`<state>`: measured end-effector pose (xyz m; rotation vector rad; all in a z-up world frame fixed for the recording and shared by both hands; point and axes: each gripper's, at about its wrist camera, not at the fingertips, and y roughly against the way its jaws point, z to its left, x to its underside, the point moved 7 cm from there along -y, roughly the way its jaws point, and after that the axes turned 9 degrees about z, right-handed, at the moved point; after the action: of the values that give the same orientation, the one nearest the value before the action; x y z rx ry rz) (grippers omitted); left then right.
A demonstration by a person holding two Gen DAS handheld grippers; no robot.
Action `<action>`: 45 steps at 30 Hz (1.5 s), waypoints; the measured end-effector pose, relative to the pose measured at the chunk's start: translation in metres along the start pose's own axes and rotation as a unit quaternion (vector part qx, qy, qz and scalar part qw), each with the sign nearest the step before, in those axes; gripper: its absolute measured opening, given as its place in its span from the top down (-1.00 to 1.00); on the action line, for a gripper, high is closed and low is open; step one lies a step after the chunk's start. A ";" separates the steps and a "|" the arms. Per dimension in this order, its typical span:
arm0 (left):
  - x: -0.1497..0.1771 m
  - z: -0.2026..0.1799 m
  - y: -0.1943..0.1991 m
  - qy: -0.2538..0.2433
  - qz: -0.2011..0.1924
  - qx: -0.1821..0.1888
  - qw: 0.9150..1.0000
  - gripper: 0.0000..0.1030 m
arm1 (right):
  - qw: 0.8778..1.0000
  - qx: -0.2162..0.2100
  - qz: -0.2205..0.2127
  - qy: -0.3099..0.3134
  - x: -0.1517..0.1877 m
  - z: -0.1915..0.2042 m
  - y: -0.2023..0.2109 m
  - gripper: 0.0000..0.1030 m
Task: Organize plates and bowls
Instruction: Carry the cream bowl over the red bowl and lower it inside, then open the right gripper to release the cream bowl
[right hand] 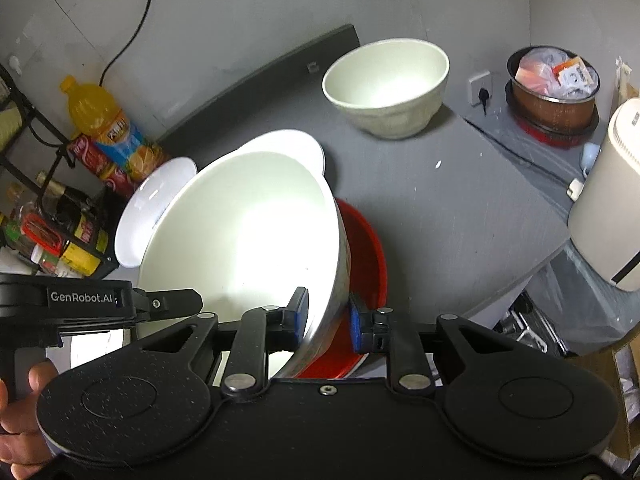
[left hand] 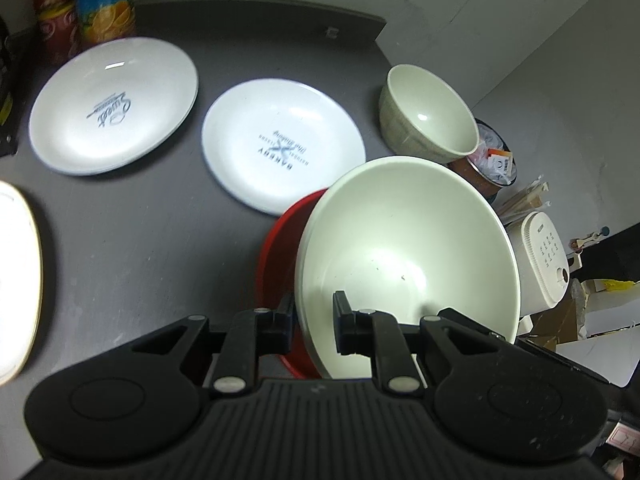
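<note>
A large cream bowl [left hand: 400,248] [right hand: 240,232] hangs tilted above a red dish [left hand: 276,248] [right hand: 368,256] on the dark grey table. My left gripper [left hand: 314,318] is shut on its near rim, one finger inside and one outside. My right gripper [right hand: 328,316] clamps another part of the rim between its blue pads. A smaller cream bowl [left hand: 428,116] [right hand: 384,84] stands upright farther back. Two white printed plates [left hand: 112,104] [left hand: 280,144] lie flat beyond the large bowl. In the right wrist view the bowl partly hides them.
A gold-rimmed white plate [left hand: 16,280] lies at the left edge. Drink bottles and cans [left hand: 104,0] [right hand: 116,140] stand by the wall beside a bottle rack [right hand: 48,220]. Off the table's right edge are a white rice cooker [left hand: 540,256] [right hand: 608,200] and a filled pot [right hand: 554,84]. A hand [right hand: 16,420] holds the left gripper.
</note>
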<state>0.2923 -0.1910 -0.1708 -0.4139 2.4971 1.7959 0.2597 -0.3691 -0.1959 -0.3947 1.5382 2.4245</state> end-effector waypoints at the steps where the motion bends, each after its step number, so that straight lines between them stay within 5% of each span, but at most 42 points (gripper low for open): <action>1: 0.002 0.002 -0.002 0.003 0.001 0.000 1.000 0.70 | 1.000 0.000 0.003 0.001 0.001 0.001 -0.002 0.57; 17: 0.002 0.007 -0.014 0.011 0.005 -0.010 1.000 0.62 | 1.000 0.012 0.017 -0.018 0.001 -0.006 -0.021 0.57; 28: -0.008 0.009 0.001 0.015 -0.015 -0.015 1.000 0.23 | 0.999 0.027 0.020 -0.009 -0.004 -0.006 -0.028 0.53; 31: -0.012 0.010 0.003 0.020 -0.014 -0.016 1.000 0.13 | 0.999 0.024 0.026 -0.009 -0.006 -0.003 -0.025 0.42; 33: -0.015 0.008 0.006 0.021 -0.018 -0.016 0.999 0.03 | 1.000 0.014 0.025 -0.002 -0.008 0.001 -0.021 0.12; 37: -0.022 0.006 0.008 0.023 -0.023 -0.024 0.999 -0.18 | 1.000 0.012 0.020 0.003 -0.011 0.005 -0.011 -0.13; 45: -0.035 -0.008 0.008 0.015 -0.024 -0.022 0.999 -0.28 | 1.000 0.012 -0.001 0.006 -0.021 -0.001 0.004 -0.20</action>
<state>0.3245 -0.1894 -0.1540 -0.5020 2.4480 1.8438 0.2776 -0.3733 -0.1857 -0.4066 1.5693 2.4039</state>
